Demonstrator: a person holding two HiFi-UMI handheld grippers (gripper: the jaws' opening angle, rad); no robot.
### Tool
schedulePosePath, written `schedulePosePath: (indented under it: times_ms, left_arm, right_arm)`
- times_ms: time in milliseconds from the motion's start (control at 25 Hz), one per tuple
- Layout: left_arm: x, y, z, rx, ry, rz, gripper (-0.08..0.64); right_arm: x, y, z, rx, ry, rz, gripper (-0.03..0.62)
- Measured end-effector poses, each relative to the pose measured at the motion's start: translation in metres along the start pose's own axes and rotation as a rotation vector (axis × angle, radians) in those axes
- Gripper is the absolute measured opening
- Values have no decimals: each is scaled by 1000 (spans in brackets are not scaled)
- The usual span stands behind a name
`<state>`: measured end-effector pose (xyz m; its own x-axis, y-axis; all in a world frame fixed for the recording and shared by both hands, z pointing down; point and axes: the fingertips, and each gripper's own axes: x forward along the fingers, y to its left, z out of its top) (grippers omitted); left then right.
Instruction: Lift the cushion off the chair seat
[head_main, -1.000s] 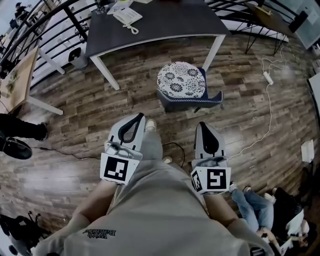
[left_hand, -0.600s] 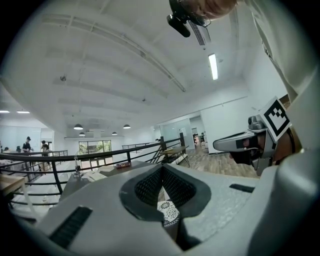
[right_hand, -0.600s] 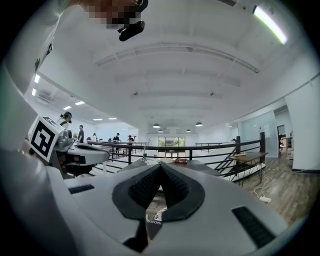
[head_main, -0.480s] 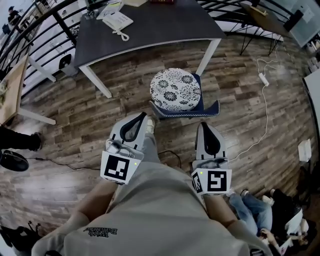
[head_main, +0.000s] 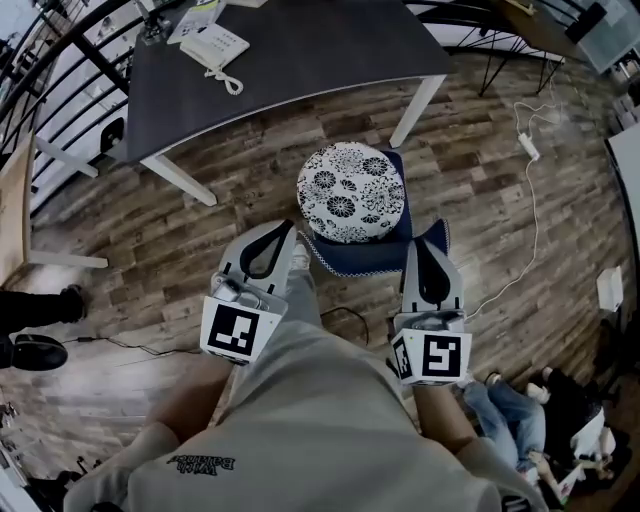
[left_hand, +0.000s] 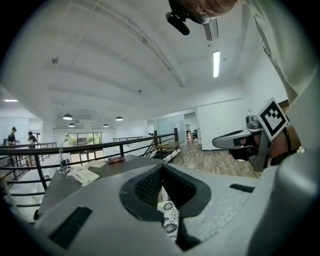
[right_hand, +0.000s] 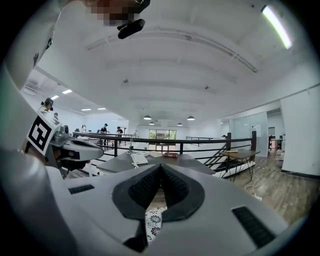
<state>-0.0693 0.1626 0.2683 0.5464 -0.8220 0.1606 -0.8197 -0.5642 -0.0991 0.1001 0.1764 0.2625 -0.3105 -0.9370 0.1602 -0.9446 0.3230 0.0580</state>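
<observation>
Left hand-held gripper (head_main: 282, 233) with jaws together and empty, right hand-held gripper (head_main: 419, 249) likewise closed on nothing, both just short of the chair (head_main: 345, 256), round floral cushion (head_main: 351, 191) lying on its seat ahead of their tips, untouched, dark surface (head_main: 310, 50) with a telephone (head_main: 214, 45) beyond

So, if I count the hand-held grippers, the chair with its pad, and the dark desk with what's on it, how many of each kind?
grippers: 2 (left gripper, right gripper)
patterned cushion: 1
dark blue chair: 1
dark desk: 1
telephone: 1
Total: 6
</observation>
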Motion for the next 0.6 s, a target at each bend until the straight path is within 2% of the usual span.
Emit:
schedulePosePath:
  times_ms: [240,600]
  left_arm:
    - [60,59,-5,-13,32,-59,5]
    - [137,139,1,-56,10,-152,5]
  right_arm:
    - [76,-6,5,-3,49,-33,2]
    - [176,-7,27,-16,88,-110,2]
